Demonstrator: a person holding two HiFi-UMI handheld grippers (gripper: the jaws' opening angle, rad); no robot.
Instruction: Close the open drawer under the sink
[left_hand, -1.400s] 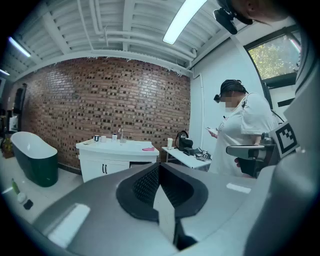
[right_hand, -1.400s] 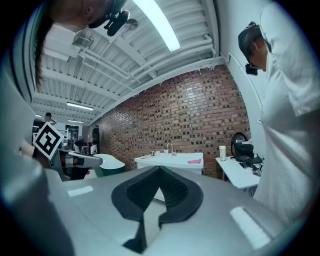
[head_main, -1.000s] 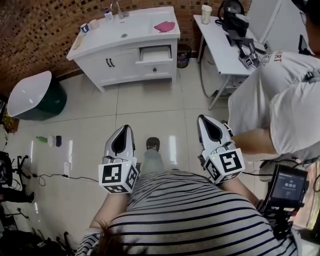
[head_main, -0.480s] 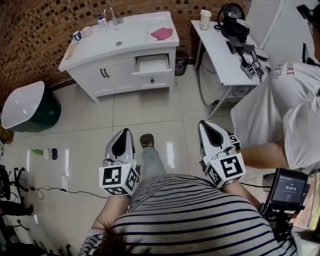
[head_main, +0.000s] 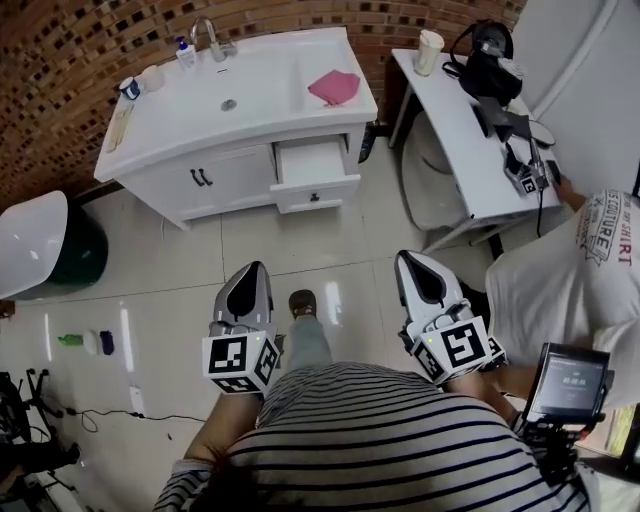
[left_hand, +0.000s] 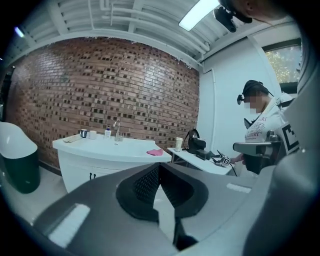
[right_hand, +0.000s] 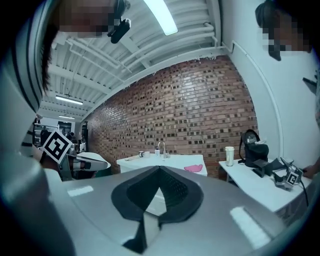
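A white sink cabinet (head_main: 205, 180) stands against the brick wall at the top of the head view. Its upper right drawer (head_main: 312, 163) is pulled out, with the front panel (head_main: 318, 194) toward me. Both grippers hang over the tiled floor well short of the cabinet, pointing at it. My left gripper (head_main: 256, 267) is shut and holds nothing. My right gripper (head_main: 403, 256) is likewise shut and holds nothing. In the left gripper view the cabinet (left_hand: 100, 152) shows beyond the left gripper (left_hand: 159, 165); the drawer is hidden there. The right gripper (right_hand: 159, 168) also faces the cabinet (right_hand: 165, 161).
A pink cloth (head_main: 335, 87) lies on the counter by the faucet (head_main: 205, 35). A white side table (head_main: 465, 125) with a cup (head_main: 428, 50), a black bag (head_main: 492, 62) and another gripper stands right. A person in white (head_main: 565, 275) is at right. A white tub (head_main: 30, 245) is left.
I have stepped closer to the cabinet, which now looks larger and sits lower in the head view. Both grippers stay shut and level. The person in white has shifted toward the right edge.
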